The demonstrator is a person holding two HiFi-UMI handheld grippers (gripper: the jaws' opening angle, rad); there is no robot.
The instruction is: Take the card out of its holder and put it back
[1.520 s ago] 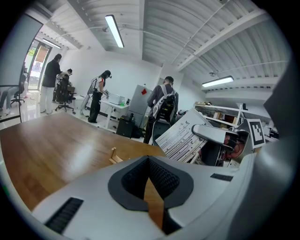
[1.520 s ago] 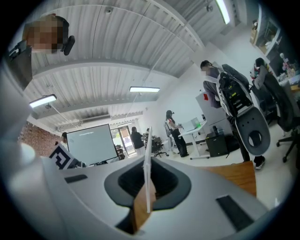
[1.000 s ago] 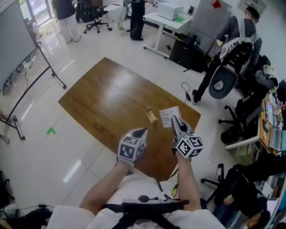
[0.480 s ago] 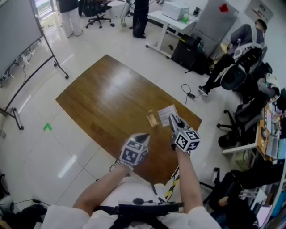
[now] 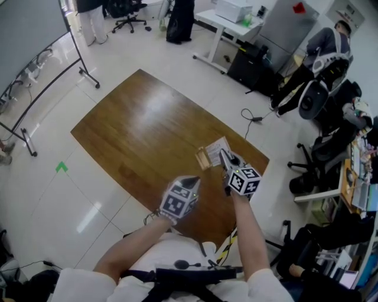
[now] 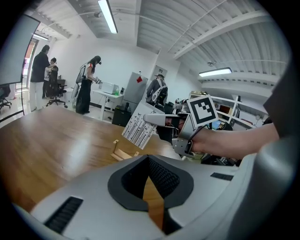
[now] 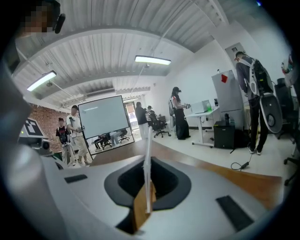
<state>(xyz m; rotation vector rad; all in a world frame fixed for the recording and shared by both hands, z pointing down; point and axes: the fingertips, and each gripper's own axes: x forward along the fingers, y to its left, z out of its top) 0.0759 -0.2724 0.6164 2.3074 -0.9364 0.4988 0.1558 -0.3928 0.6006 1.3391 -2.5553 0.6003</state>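
A small wooden card holder (image 5: 203, 157) stands on the brown table (image 5: 142, 130), near its right corner. My right gripper (image 5: 223, 155) is shut on a white card with black print (image 5: 216, 147), held in the air just right of the holder. In the left gripper view the card (image 6: 139, 129) hangs above and right of the holder (image 6: 123, 152), which has nothing in it, with the right gripper (image 6: 157, 119) pinching its top. Edge-on, the card (image 7: 148, 140) rises from my right gripper (image 7: 148, 161). My left gripper (image 5: 190, 176) hovers shut near the table's front edge, jaws (image 6: 149, 159) holding nothing.
A whiteboard on a wheeled stand (image 5: 35, 35) is at the far left. A white desk (image 5: 227, 17), office chairs (image 5: 313, 97) and several people are beyond the table. A cable (image 5: 251, 118) lies on the floor off the table's right edge.
Both grippers have come lower. The right one has carried the card closer to the holder. The left one has shifted only a little.
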